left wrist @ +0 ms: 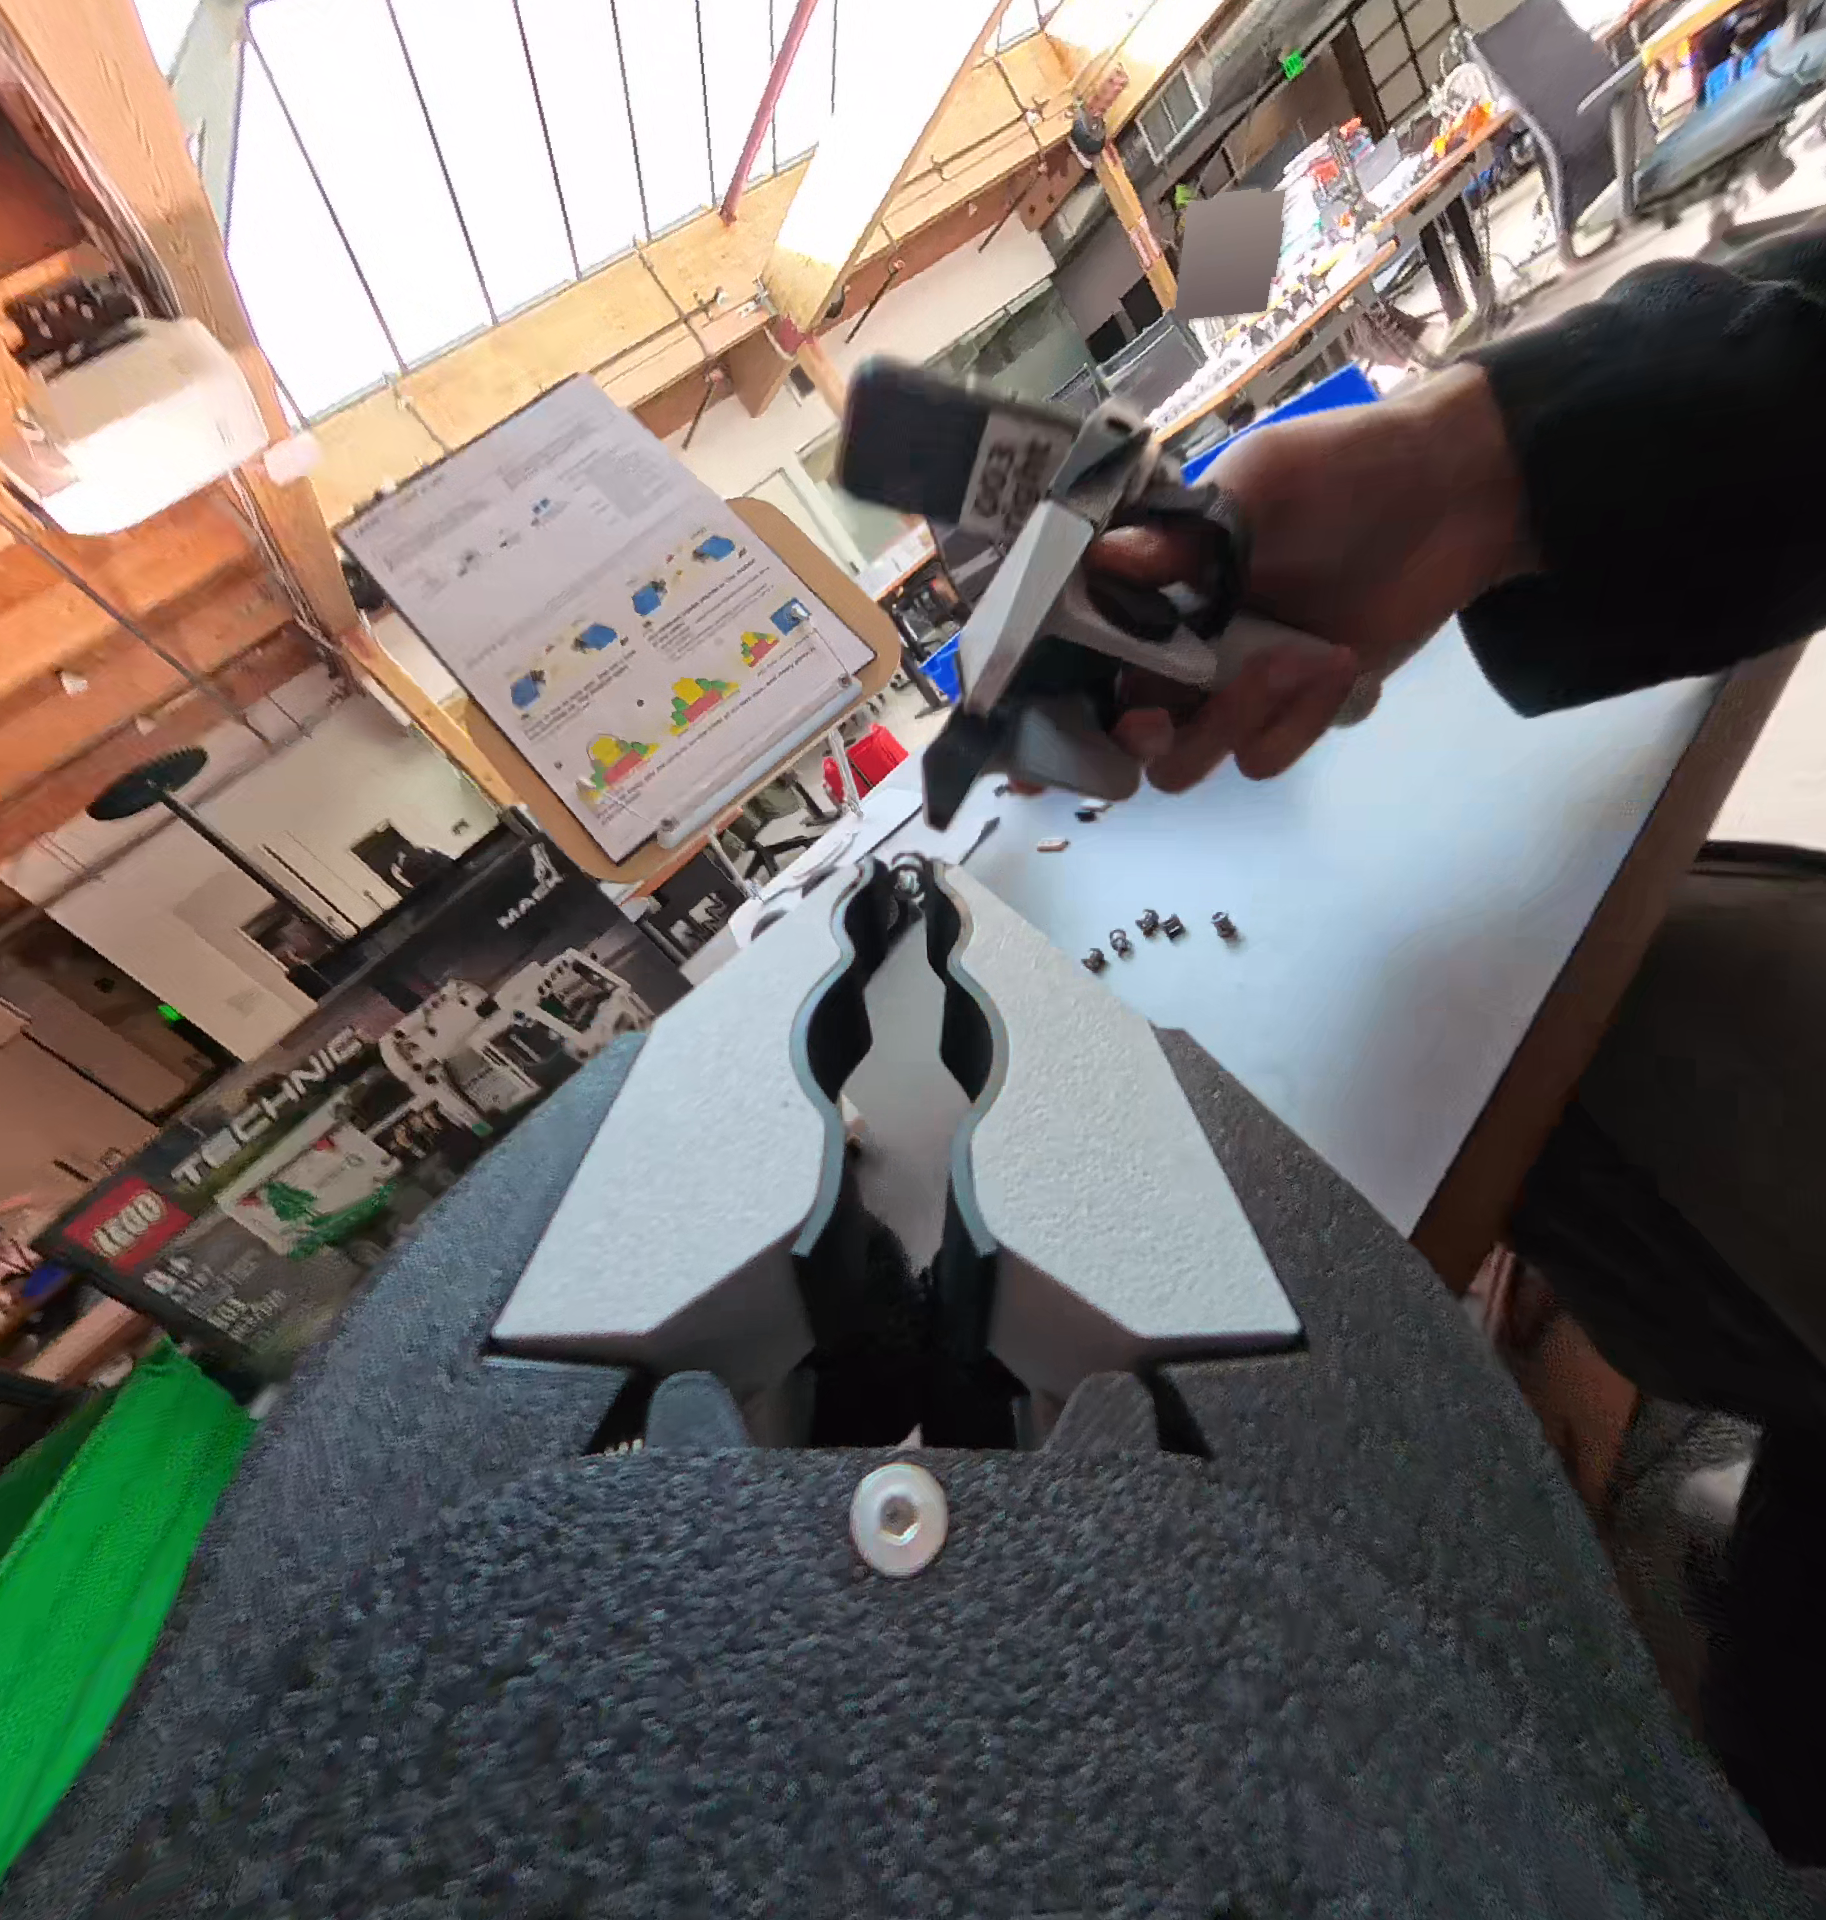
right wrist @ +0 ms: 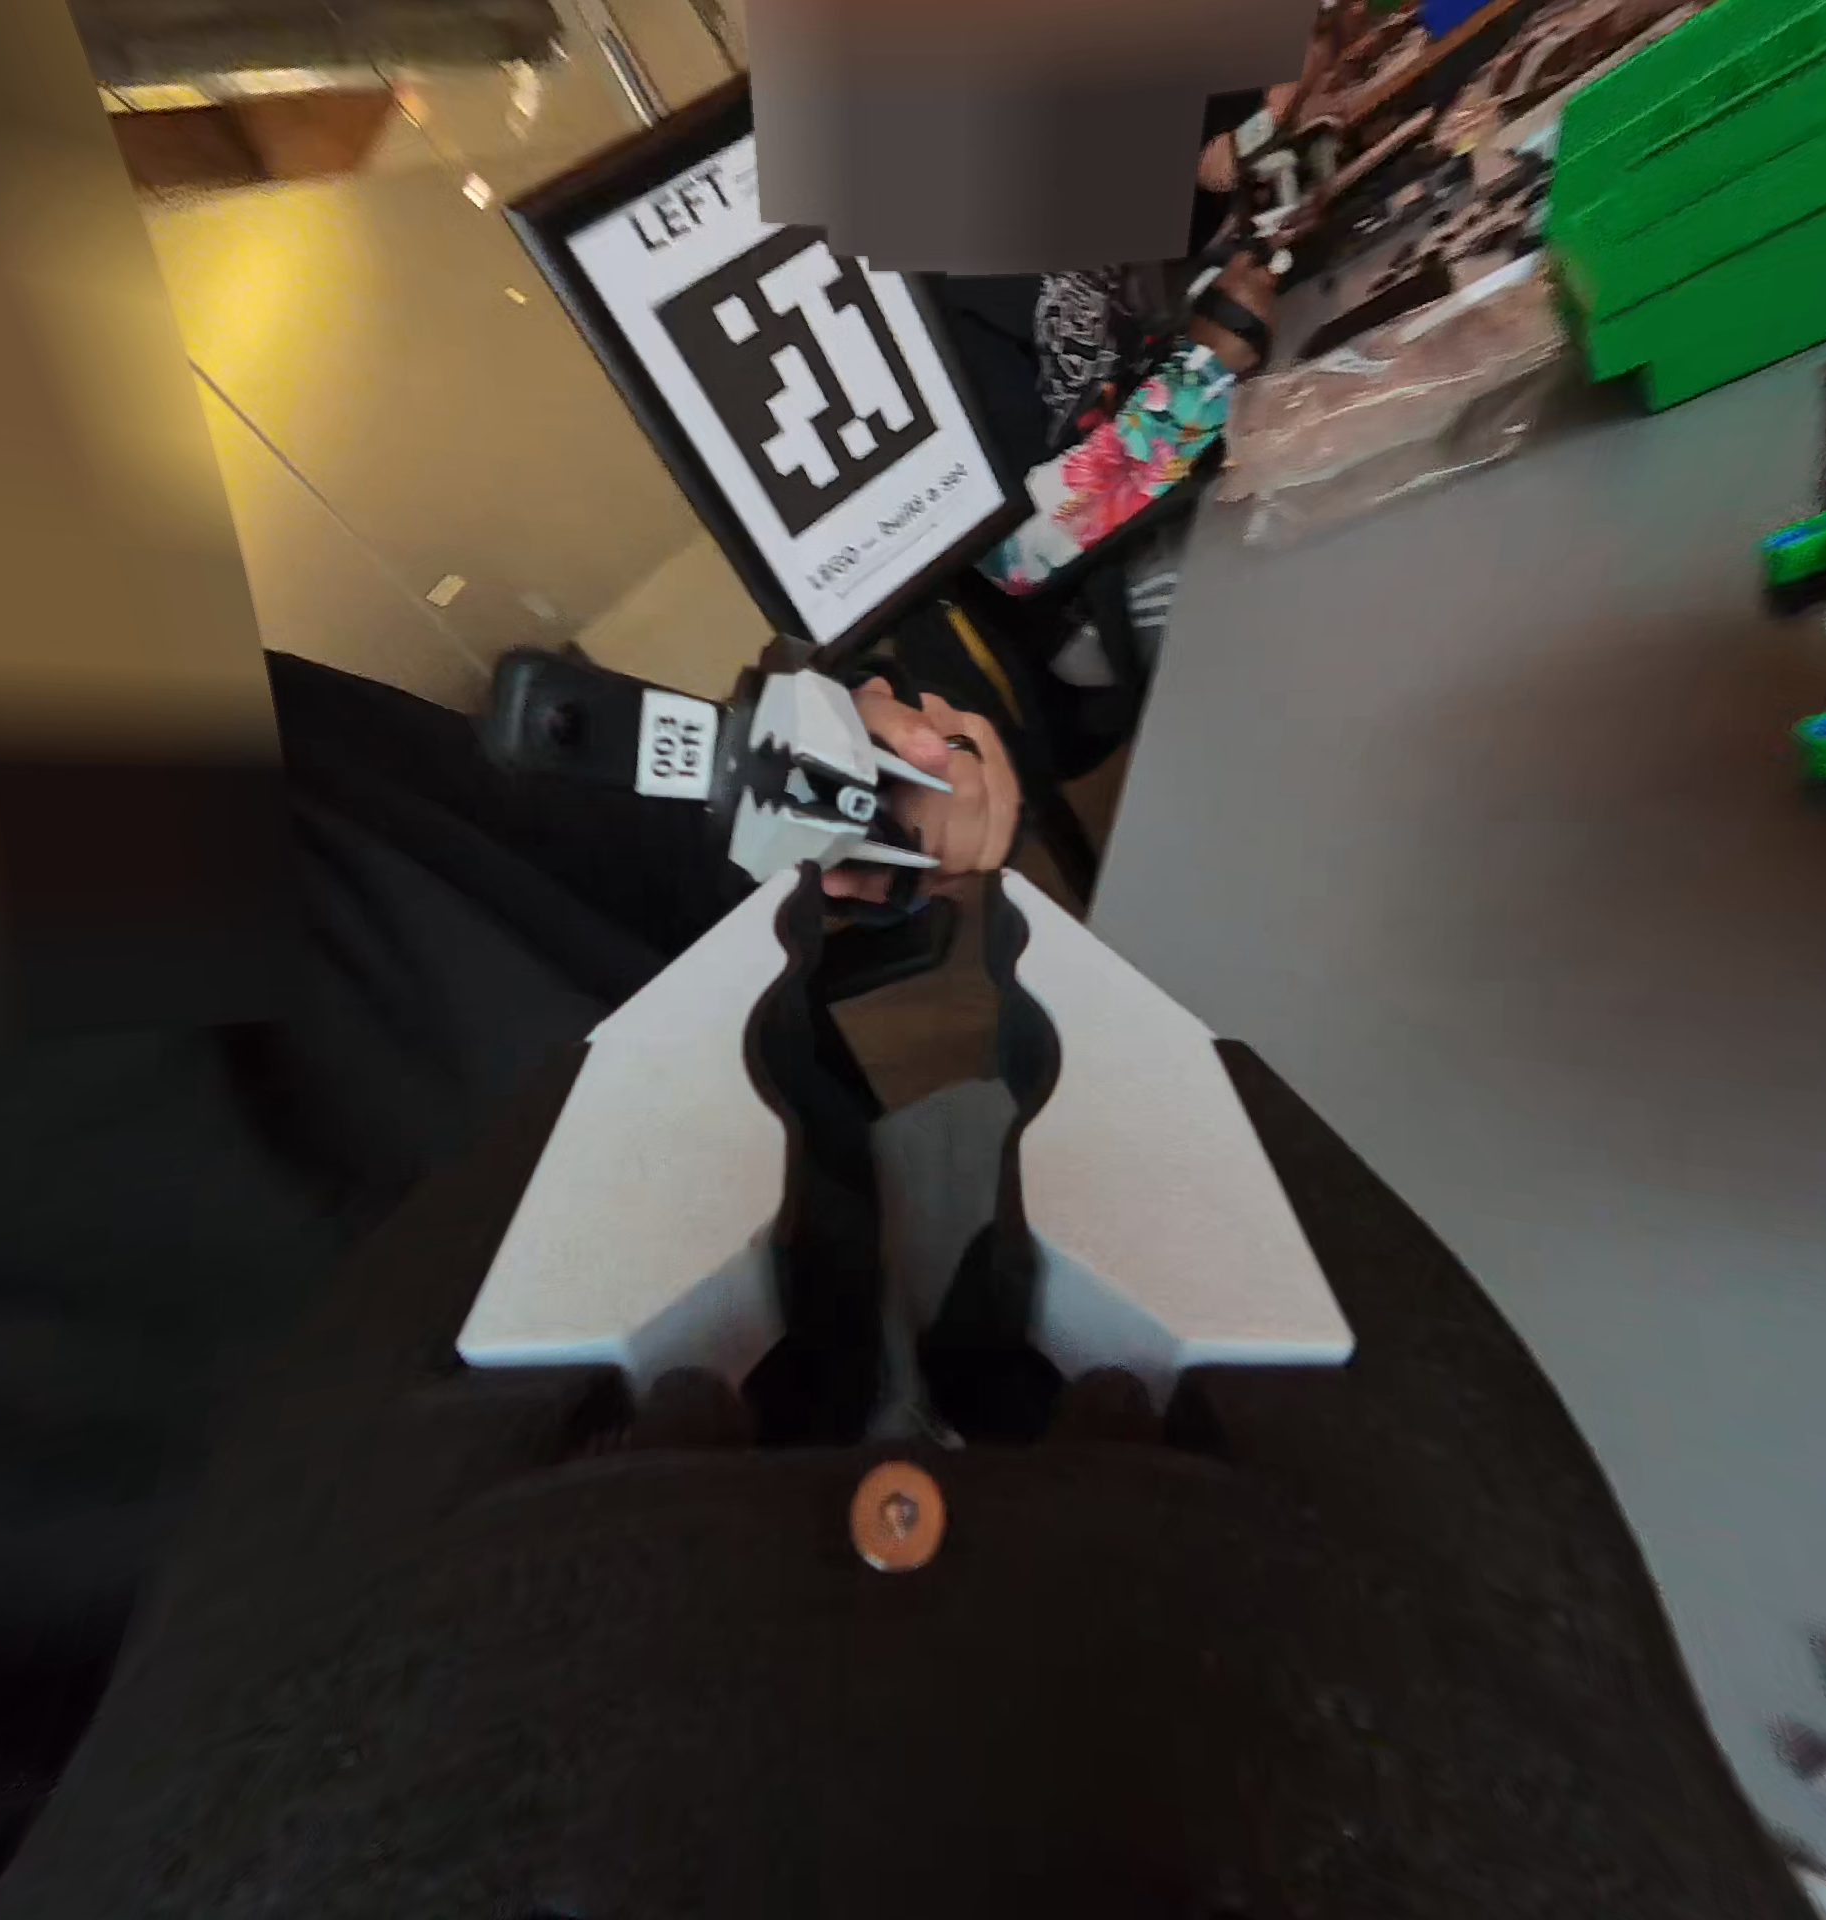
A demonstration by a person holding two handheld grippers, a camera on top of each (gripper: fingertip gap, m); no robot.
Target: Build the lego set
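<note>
My left gripper (left wrist: pixel 904 878) has its jaws nearly together on a small grey lego piece with a hole (left wrist: pixel 905 883), held just above the near edge of the white table (left wrist: pixel 1356 935). It also shows in the right wrist view (right wrist: pixel 893 821), with the piece (right wrist: pixel 857 805) between its fingers. My right gripper (right wrist: pixel 898 904) is open and empty, facing the left one. In the left wrist view the right gripper (left wrist: pixel 966 790) is held in a hand and points down at the table. Several small dark pieces (left wrist: pixel 1158 925) lie on the table to the right.
An instruction sheet on a clipboard (left wrist: pixel 618 613) stands behind the table. A lego box (left wrist: pixel 265 1174) and a green bin (left wrist: pixel 57 1558) are on the left. Small brown bits (left wrist: pixel 1049 844) lie under the right gripper. Green pieces (right wrist: pixel 1823 551) sit at the table's far side. My hands' fingertips stand some 4 centimetres from each other.
</note>
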